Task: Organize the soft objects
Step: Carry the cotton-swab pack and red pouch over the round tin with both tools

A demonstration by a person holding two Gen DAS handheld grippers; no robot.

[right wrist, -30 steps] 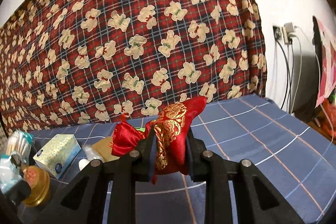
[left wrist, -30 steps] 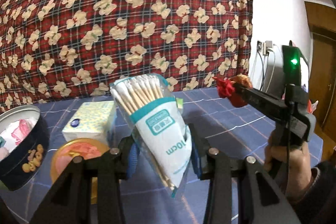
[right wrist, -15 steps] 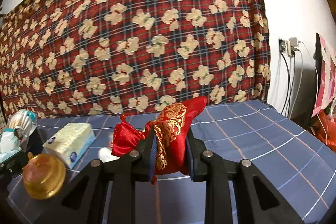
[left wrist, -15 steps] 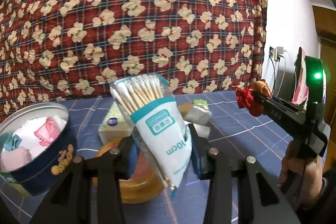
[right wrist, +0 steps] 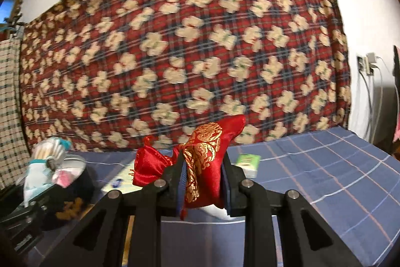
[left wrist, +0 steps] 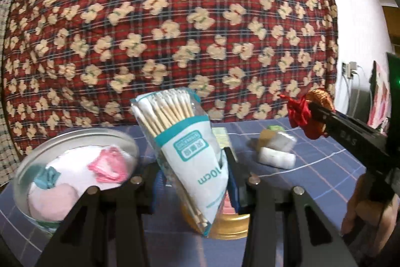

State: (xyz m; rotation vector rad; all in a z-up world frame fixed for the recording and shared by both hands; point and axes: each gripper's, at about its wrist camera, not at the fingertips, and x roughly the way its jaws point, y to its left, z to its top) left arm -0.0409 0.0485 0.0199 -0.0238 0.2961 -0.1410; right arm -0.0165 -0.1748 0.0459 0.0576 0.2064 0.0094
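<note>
Left gripper [left wrist: 192,182] pinching cotton swab pack [left wrist: 186,142] above gold lid [left wrist: 230,229], beside open tin [left wrist: 75,167]; right gripper [right wrist: 201,179] pinching red pouch [right wrist: 200,162] over blue checked table [right wrist: 325,179].

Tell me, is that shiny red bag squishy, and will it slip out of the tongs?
Probably squishy: the red bag bulges and folds where the right tongs pinch it. Its tied end droops sideways, so it is likely floppy and light. The satin looks slick, so it might slide if the pinch loosens.
</note>
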